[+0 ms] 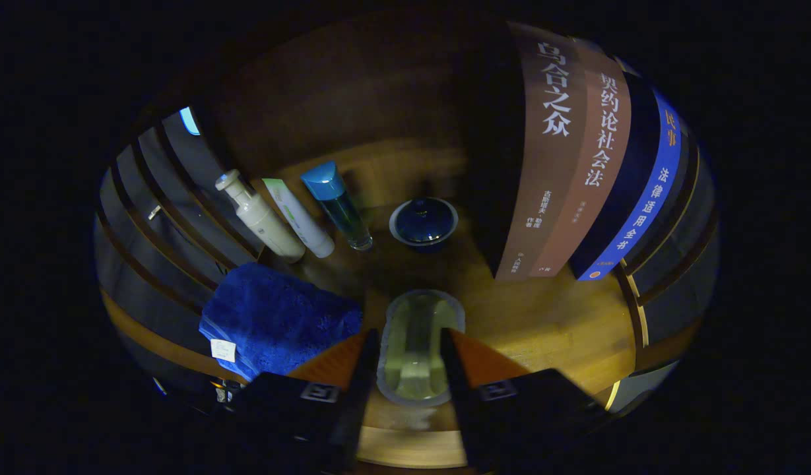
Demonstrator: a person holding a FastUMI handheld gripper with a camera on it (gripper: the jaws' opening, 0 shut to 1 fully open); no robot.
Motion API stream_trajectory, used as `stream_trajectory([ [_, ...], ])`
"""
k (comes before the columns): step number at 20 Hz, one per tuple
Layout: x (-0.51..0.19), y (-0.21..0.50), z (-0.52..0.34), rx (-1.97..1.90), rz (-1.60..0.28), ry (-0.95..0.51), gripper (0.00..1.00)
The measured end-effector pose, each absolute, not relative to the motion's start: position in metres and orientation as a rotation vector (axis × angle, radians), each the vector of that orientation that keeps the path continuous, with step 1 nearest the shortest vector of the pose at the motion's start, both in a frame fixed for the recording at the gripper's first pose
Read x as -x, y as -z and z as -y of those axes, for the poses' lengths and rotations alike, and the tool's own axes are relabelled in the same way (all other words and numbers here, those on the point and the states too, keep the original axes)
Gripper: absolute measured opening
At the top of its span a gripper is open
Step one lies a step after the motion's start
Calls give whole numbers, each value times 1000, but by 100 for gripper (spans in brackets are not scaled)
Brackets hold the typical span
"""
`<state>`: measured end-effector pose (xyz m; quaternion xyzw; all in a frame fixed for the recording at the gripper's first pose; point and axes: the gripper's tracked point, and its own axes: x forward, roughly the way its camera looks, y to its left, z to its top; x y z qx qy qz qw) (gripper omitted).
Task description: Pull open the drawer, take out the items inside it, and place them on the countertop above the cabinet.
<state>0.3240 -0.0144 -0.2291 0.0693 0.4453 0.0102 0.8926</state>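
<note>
My gripper (410, 335) points down at a wooden countertop (550, 330). Between its fingers is a translucent greenish oblong container (415, 316) with a grey rim. Both fingers press against its long sides, so the gripper is shut on it. The container's far end sticks out beyond the fingertips, and it hangs over or rests on the wood; I cannot tell which. A folded blue towel (280, 316) lies on the counter just left of the fingers.
Beyond the fingers stands a dark blue lidded bowl (423, 223). Left of it are a blue-capped bottle (339, 208), a white tube (299, 219) and a white pump bottle (260, 221). Upright books (563, 165) stand at the right. Dark slatted panels (161, 224) flank the left.
</note>
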Motion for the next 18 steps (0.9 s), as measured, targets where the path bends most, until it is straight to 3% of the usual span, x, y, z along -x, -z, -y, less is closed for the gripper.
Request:
stream_trajectory([
  [2,-324,226,16,-134,-911,-20,80],
  [5,-320,223,17,-130,-898,-11,100],
  [18,-212,178,10,-113,-641,-26,100],
])
